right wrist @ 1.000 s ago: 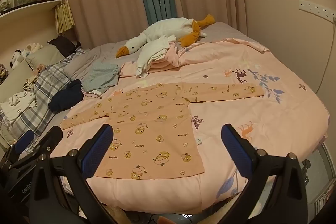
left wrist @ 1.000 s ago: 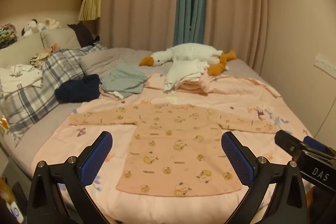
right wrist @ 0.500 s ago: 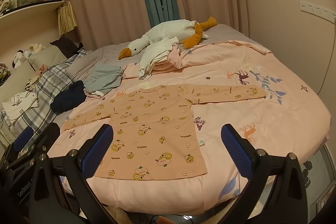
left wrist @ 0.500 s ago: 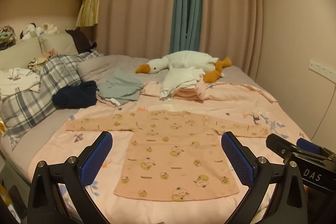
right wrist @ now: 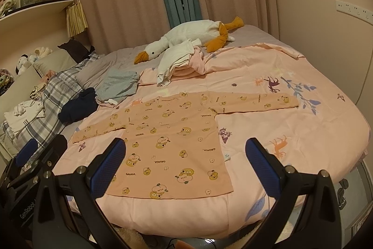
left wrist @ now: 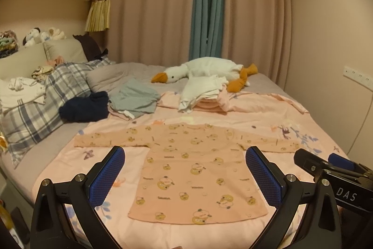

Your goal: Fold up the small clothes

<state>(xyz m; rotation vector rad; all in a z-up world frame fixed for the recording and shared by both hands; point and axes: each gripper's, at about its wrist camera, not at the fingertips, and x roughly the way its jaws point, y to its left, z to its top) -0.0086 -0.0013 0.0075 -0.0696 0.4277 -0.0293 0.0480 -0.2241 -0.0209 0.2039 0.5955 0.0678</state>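
Note:
A small peach long-sleeved shirt (left wrist: pixel 193 169) (right wrist: pixel 172 144) with a yellow cartoon print lies flat on the pink bedcover (right wrist: pixel 291 132), sleeves spread to both sides, hem toward me. My left gripper (left wrist: pixel 185 176) hangs open above the bed's near edge, nothing between its blue pads. My right gripper (right wrist: pixel 186 167) is open too, held before the hem and empty. The right gripper's body (left wrist: pixel 333 176) shows at the left wrist view's right edge, and the left gripper's body (right wrist: pixel 32 165) at the right wrist view's left edge.
Behind the shirt sit a stack of folded clothes (left wrist: pixel 205 95), a grey-green garment (left wrist: pixel 135 97) and a dark navy bundle (left wrist: pixel 84 106). A plush goose (left wrist: pixel 205 71) lies by the curtains. A plaid pillow (left wrist: pixel 42 104) and shelves stand on the left; a wall on the right.
Both grippers have drawn back and risen a little, so the shirt sits lower and smaller in view. Both stay open; the shirt has not moved.

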